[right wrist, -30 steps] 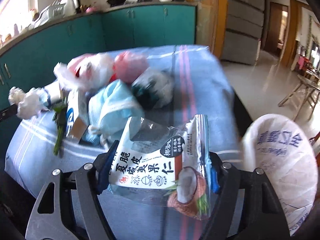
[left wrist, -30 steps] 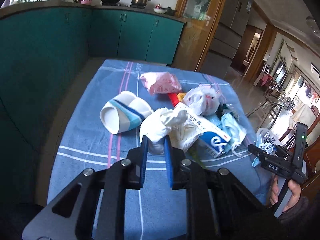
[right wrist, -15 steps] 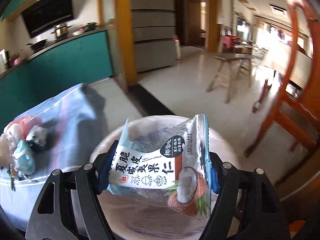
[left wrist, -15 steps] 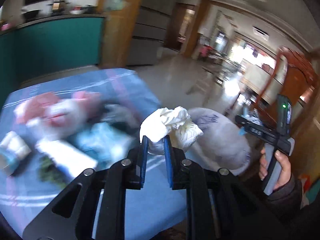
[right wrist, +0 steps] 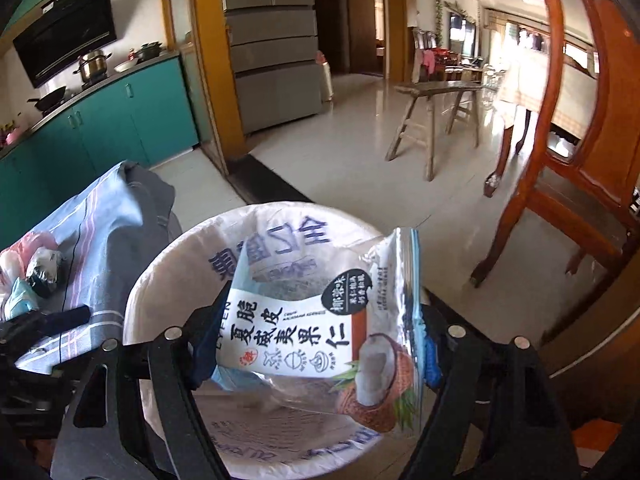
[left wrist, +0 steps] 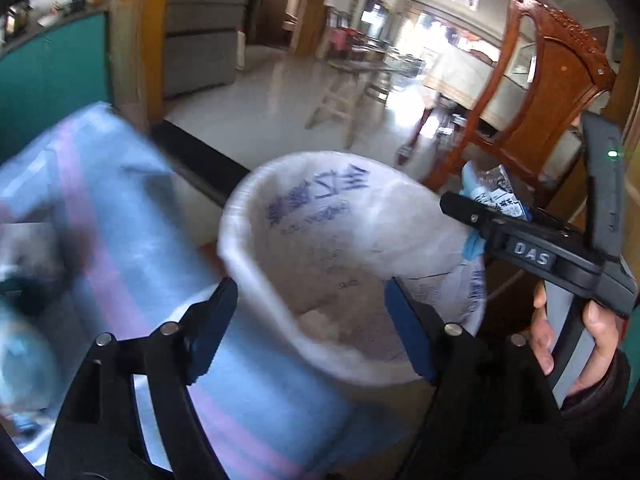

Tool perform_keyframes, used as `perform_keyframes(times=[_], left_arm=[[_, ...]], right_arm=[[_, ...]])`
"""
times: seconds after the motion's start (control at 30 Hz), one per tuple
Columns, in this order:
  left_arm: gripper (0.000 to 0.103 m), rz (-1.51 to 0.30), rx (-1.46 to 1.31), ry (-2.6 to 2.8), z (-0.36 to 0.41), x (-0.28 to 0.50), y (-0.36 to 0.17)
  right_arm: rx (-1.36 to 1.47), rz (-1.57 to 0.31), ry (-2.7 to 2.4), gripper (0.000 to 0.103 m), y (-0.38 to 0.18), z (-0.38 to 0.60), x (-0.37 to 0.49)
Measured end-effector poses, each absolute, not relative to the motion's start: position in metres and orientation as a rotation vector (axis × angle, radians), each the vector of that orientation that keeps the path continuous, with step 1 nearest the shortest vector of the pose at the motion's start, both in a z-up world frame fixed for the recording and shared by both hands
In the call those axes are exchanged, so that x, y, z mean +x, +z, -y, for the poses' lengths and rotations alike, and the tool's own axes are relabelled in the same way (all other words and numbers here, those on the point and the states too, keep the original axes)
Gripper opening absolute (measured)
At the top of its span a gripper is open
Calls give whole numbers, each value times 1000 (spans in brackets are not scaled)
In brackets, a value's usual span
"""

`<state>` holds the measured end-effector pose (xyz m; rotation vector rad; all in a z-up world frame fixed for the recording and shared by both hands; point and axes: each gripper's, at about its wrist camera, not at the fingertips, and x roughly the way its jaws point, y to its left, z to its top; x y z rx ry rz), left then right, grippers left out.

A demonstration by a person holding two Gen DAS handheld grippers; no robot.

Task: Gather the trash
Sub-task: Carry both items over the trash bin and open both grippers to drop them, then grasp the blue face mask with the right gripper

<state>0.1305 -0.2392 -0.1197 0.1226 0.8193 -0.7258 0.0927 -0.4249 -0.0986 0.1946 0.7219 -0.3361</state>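
Snack packet [right wrist: 320, 320] (held) above lined bin [right wrist: 168, 280]

Quick count: two tools, the left one [left wrist: 310, 332] and the right one [right wrist: 316, 344], plus one snack packet [right wrist: 320, 332] and one white lined bin [right wrist: 256, 240]. One bench under a blue striped cloth [right wrist: 100, 216] has a few crumpled bits on it, too blurry to count. Also one wooden chair [right wrist: 580, 152], one stool [right wrist: 432, 120], one steel pot [right wrist: 94, 65].

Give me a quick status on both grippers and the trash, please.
Left gripper open, empty, over the lined bin. Right gripper shut on snack packet, above the bin's mouth. Nothing in the way.
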Motion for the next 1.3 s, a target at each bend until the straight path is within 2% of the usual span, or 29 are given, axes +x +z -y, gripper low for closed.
perform_keyframes(times=[0.03, 0.23, 0.57, 0.63, 0.77, 0.93, 1.2, 1.27, 1.3], left_arm=[[84, -791, 137, -660, 225, 129, -112], [93, -688, 38, -393, 131, 119, -84], [96, -706, -171, -45, -24, 95, -86], [96, -701, -189, -3, -45, 92, -86], [96, -713, -236, 38, -73, 85, -91], [96, -733, -251, 42, -87, 69, -102], [96, -753, -273, 55, -98, 60, -112], [96, -761, -280, 52, -100, 61, -114], [96, -764, -282, 49, -100, 61, -114]], right_arm=[[190, -739, -324, 80, -102, 420, 99], [147, -761, -271, 91, -101, 385, 122], [-52, -686, -137, 94, -79, 287, 148], [-33, -673, -76, 98, -71, 272, 149], [7, -693, 138, 99, -69, 218, 161], [-81, -693, 277, 99, -79, 140, 187], [-134, -821, 346, 99, -109, 87, 212], [-147, -825, 350, 95, -113, 84, 208], [-158, -813, 347, 88, -113, 83, 203]])
